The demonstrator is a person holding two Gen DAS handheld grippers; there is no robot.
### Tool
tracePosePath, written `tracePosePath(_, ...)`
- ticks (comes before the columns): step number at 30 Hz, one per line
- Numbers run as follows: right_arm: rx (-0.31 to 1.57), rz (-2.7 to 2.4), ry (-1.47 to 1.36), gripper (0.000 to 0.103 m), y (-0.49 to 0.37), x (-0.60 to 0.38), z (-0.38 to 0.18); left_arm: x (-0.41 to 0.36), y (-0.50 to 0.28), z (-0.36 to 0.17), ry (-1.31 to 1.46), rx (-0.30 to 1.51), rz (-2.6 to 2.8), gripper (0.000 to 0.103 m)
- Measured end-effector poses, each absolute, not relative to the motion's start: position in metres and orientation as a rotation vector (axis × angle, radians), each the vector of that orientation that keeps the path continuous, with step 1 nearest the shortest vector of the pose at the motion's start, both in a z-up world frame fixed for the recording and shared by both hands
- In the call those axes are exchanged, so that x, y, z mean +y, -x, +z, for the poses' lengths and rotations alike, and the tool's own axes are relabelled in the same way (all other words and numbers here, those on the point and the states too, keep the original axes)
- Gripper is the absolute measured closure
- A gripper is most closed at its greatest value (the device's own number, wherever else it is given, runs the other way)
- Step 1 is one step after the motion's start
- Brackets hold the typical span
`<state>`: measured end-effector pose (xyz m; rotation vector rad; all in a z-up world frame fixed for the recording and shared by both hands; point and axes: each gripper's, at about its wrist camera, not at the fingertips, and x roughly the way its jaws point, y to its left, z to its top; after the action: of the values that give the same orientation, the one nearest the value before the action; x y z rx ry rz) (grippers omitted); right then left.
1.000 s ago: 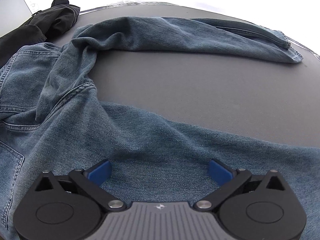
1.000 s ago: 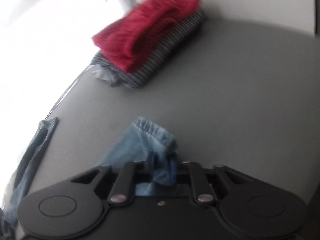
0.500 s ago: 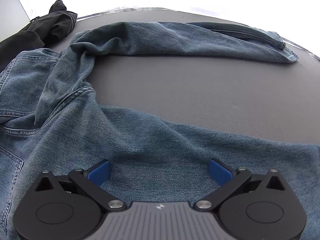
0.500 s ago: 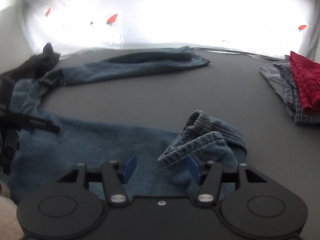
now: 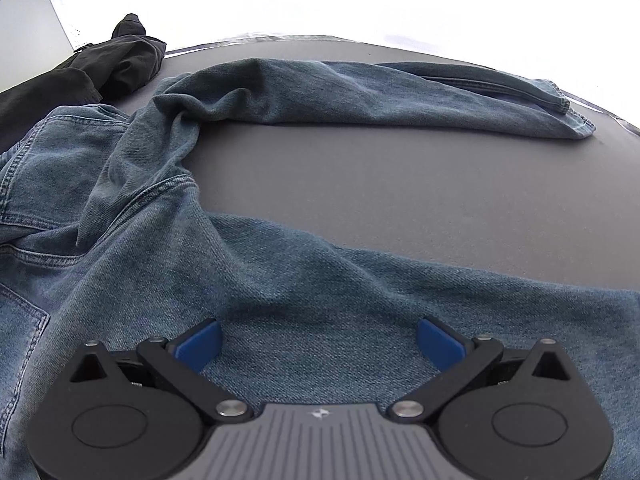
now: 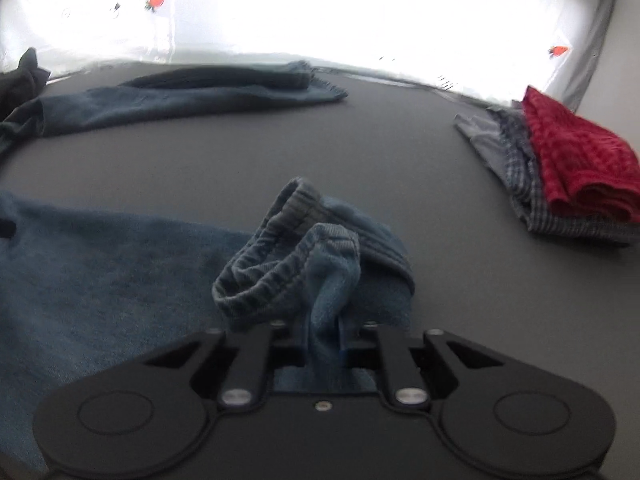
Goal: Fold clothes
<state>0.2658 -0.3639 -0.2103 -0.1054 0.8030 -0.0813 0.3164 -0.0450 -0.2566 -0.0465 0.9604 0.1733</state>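
Blue jeans (image 5: 168, 240) lie spread on the dark grey table (image 5: 400, 184). One leg stretches along the far edge (image 5: 380, 96), the other runs along the near side. My left gripper (image 5: 318, 344) is open, its blue pads wide apart just above the near leg's thigh. My right gripper (image 6: 324, 336) is shut on the bunched hem of the near leg (image 6: 316, 252), which stands up crumpled in front of it. The far leg also shows in the right wrist view (image 6: 180, 96).
A black garment (image 5: 100, 72) lies heaped at the far left corner. A stack of folded clothes with a red checked piece on top (image 6: 572, 160) sits at the right of the table. A bright window wall runs behind the far edge.
My right gripper swung from facing the folded stack to facing along the table, opened on the way, and has shut on the near leg's hem. The left gripper stayed open and barely moved.
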Motion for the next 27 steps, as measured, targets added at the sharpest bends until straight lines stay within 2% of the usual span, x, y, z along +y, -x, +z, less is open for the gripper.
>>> tracePosePath(4,0.652,-0.286,0.08,0.097,-0.223,-0.385,-0.168,-0.046,-0.312,-0.258,0.048,0.933,0.18,0.0)
tracePosePath(9,0.673,-0.587,-0.13,0.095,-0.172,-0.456,-0.153,-0.046,-0.31,-0.258,0.052,0.919,0.187,0.0)
tracePosePath(10,0.709,-0.621,-0.162,0.093,-0.168,-0.465,-0.164,-0.046,-0.309,-0.258,0.053,0.916,0.189,0.0)
tracePosePath(13,0.949,-0.732,-0.165,0.079,-0.172,-0.477,-0.215,-0.046,-0.309,-0.258,0.052,0.914,0.194,0.0)
tracePosePath(15,0.949,-0.768,-0.222,0.073,-0.165,-0.482,-0.222,-0.046,-0.309,-0.258,0.051,0.919,0.195,0.0)
tracePosePath(16,0.947,-0.786,-0.251,0.064,-0.161,-0.484,-0.225,-0.046,-0.309,-0.258,0.051,0.921,0.195,0.0)
tracePosePath(18,0.898,-0.822,-0.262,0.053,-0.158,-0.491,-0.218,-0.046,-0.309,-0.257,0.051,0.924,0.197,0.0)
tracePosePath(20,0.837,-0.807,-0.246,0.051,-0.16,-0.496,-0.209,-0.046,-0.309,-0.258,0.051,0.924,0.198,0.0)
tracePosePath(22,0.789,-0.743,-0.269,0.038,-0.166,-0.504,-0.202,-0.046,-0.309,-0.257,0.051,0.928,0.196,0.0)
tracePosePath(24,0.758,-0.634,-0.306,0.033,-0.179,-0.51,-0.202,-0.046,-0.31,-0.257,0.051,0.93,0.195,0.0)
tracePosePath(27,0.767,-0.517,-0.326,0.033,-0.21,-0.518,-0.208,-0.046,-0.31,-0.257,0.049,0.933,0.195,0.0)
